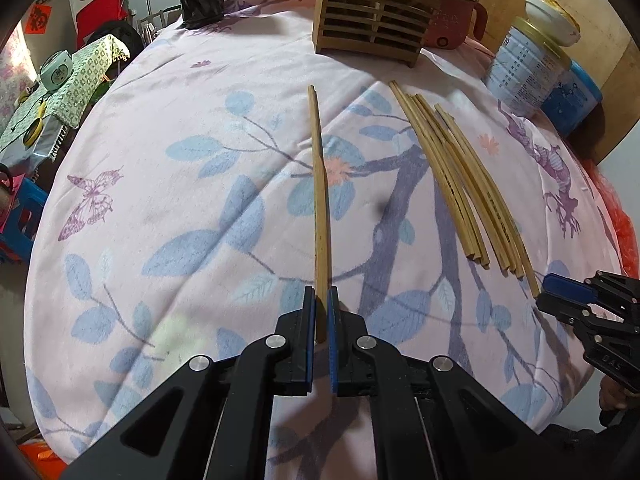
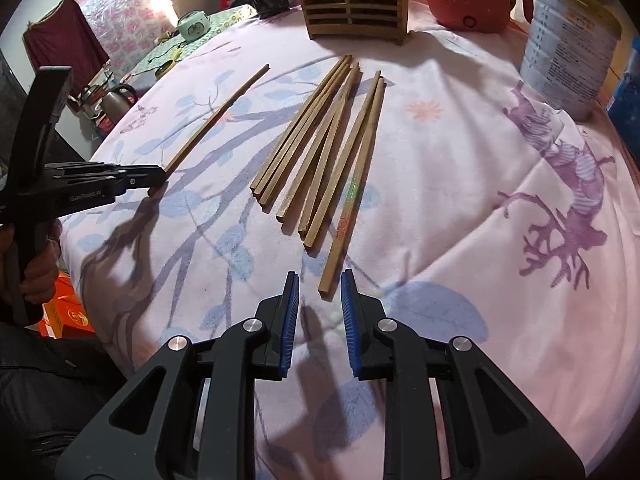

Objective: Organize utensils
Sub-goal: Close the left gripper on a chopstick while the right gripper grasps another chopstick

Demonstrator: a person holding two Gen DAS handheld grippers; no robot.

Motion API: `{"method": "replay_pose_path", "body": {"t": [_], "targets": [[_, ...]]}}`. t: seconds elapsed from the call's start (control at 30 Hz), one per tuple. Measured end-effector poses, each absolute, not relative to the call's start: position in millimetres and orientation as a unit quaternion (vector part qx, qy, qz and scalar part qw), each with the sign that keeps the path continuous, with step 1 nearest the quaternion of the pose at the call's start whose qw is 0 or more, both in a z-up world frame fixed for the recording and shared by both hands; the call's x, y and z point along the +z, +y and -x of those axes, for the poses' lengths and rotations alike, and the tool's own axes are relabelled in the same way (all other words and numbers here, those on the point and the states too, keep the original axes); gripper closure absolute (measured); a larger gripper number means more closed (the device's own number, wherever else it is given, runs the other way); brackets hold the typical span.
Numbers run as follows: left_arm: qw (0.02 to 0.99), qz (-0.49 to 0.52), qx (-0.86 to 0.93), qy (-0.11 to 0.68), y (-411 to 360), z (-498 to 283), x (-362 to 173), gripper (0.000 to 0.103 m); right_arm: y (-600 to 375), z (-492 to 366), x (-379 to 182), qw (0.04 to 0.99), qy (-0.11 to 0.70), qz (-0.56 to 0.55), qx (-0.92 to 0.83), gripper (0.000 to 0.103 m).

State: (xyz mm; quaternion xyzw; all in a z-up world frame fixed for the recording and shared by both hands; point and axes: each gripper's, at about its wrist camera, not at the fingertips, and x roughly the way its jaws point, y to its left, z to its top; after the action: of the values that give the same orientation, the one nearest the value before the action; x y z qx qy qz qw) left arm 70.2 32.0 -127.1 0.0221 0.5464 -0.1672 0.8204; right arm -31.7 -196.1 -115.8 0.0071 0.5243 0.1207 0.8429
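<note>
One chopstick (image 1: 320, 184) lies on the worktop (image 1: 160, 200) apart from the pile of chopsticks (image 2: 320, 152), its near end pinched in the left tool (image 1: 321, 312), probably for the wooden holder (image 1: 368, 24), while the right tool (image 2: 320, 304) waits unclenched by the pile.

Lone chopstick (image 1: 320, 184) lying apart — remaining chopsticks (image 2: 320, 152) fanned beside, before slatted holder (image 2: 354, 0)
</note>
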Motion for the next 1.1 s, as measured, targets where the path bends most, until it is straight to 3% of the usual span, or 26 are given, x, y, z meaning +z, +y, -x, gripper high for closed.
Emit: {"method": "replay_pose_path", "body": {"t": [0.17, 0.7, 1.1], "targets": [[0.821, -0.022, -0.166, 0.546, 32.8, -69.5, -127.9, 0.096, -198.3, 28.5, -121.4, 0.848, 0.518, -0.013, 0.109, 0.094], [0.829, -0.033, -0.164, 0.533, 30.4, -71.1, -125.0, 0.097, -211.0, 27.9, -119.6, 0.859, 0.505, -0.024, 0.076, 0.096], [0.865, -0.018, -0.160, 0.475, 33.5, -76.8, -49.4, 0.097, -239.1, 27.0, -24.0, 0.920, 0.388, -0.036, 0.037, 0.097]]}}
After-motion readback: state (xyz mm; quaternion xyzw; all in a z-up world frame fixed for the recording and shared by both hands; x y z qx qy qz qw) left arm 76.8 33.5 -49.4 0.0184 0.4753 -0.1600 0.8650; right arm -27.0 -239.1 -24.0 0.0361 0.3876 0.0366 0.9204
